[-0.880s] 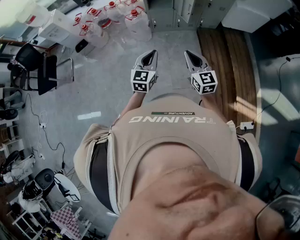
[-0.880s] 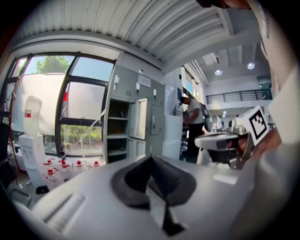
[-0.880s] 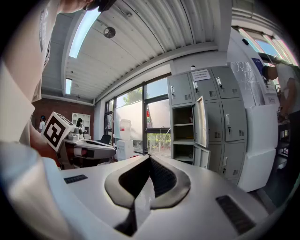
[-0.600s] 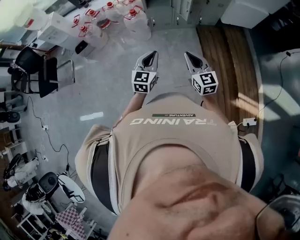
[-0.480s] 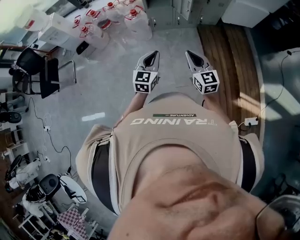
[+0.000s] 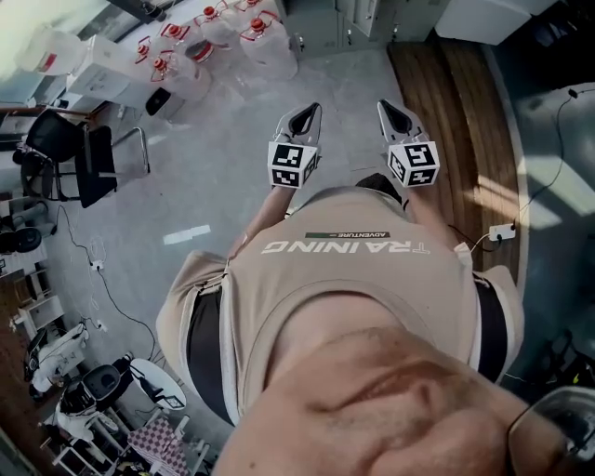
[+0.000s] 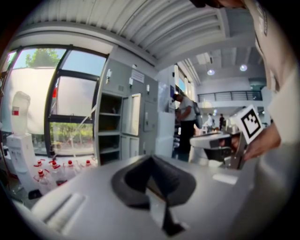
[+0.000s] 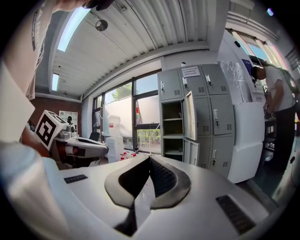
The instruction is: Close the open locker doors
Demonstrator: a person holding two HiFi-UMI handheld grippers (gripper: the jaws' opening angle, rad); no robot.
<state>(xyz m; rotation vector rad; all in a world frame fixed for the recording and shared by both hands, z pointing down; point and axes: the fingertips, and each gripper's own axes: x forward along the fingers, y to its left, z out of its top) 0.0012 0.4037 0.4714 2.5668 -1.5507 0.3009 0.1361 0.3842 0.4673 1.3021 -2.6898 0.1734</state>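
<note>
A bank of grey lockers (image 8: 201, 117) stands ahead, well beyond reach. An upper door (image 8: 189, 116) and a lower door (image 8: 191, 152) hang open beside shelved compartments. The left gripper view shows the same lockers (image 7: 110, 117) with the open upper door (image 7: 134, 114). In the head view the lockers (image 6: 367, 20) lie at the top edge. My left gripper (image 6: 301, 115) and right gripper (image 6: 394, 113) are held side by side at chest height, both shut with nothing between the jaws. Each sees the other: the right gripper (image 7: 213, 140) and the left gripper (image 8: 79, 146).
Red-capped water jugs (image 6: 214, 33) stand on the floor at the lockers' left, near a water dispenser (image 7: 18, 136). Black chairs (image 6: 70, 149) sit far left. A white cabinet (image 8: 246, 140) flanks the lockers, with a person (image 8: 276, 108) behind it. A wooden floor strip (image 6: 460, 102) and power strip (image 6: 502, 231) lie right.
The view has slid a little forward over the grey floor toward the lockers. Both grippers stay shut in the same pose before my chest.
</note>
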